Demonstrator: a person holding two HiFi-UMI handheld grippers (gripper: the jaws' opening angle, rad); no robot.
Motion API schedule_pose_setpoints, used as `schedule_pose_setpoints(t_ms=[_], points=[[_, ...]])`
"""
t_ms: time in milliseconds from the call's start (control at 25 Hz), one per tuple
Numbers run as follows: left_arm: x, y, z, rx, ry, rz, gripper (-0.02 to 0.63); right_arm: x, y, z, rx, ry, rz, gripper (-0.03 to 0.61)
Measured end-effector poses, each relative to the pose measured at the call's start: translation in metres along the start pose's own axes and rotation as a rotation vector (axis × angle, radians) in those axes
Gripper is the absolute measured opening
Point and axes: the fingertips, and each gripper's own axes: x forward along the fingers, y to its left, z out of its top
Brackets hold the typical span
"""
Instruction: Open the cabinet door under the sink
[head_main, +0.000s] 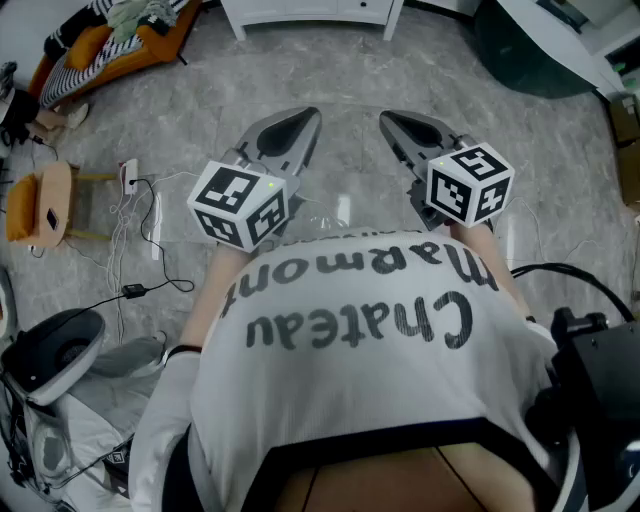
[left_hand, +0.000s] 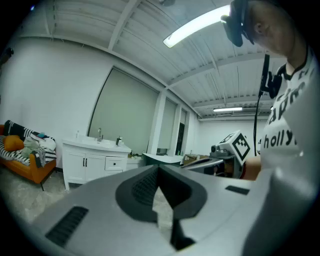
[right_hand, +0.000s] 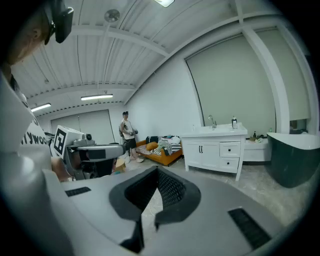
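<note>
The white wooden vanity cabinet with black handles (right_hand: 208, 156) under the sink (right_hand: 215, 132) sits well across the room, doors closed. The grey left gripper (left_hand: 159, 170) and grey right gripper (right_hand: 157, 171) are both pinched together with nothing in them. Looks like the approach step imo. The next move calls for walking over and spreading the jaws for a handle.

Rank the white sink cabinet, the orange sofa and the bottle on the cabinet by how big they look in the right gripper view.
1. sink cabinet
2. sofa, though it stands farther back, which shrinks it
3. bottle, by far the smallest
</note>
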Motion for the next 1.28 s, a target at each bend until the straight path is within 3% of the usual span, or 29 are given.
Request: schedule_pose_setpoints(t_ms=[400,840,960,1160,1280], points=[[-0.017,0.014,0.011,-0.004,0.003,0.008,0.006,0.011,0.013,0.014,0.014,0.001,-0.003,0.008],[-0.034,0.039,-0.014,-0.008,0.016,0.027,0.006,0.039,0.023,-0.009,0.094,-0.041,0.012,0.008],[-0.037,0.045,-0.015,-0.059,-0.01,0.049,0.006,0.042,0.023,-0.019,0.091,-0.016,0.01,0.008],[-0.049,0.059,-0.013,-0.212,-0.1,0.086,0.006,0.042,0.022,-0.026,0.094,0.017,-0.001,0.008],[-0.053,0.058,-0.011,-0.222,-0.136,0.097,0.006,0.04,0.017,-0.029,0.109,0.018,-0.002,0.008]])
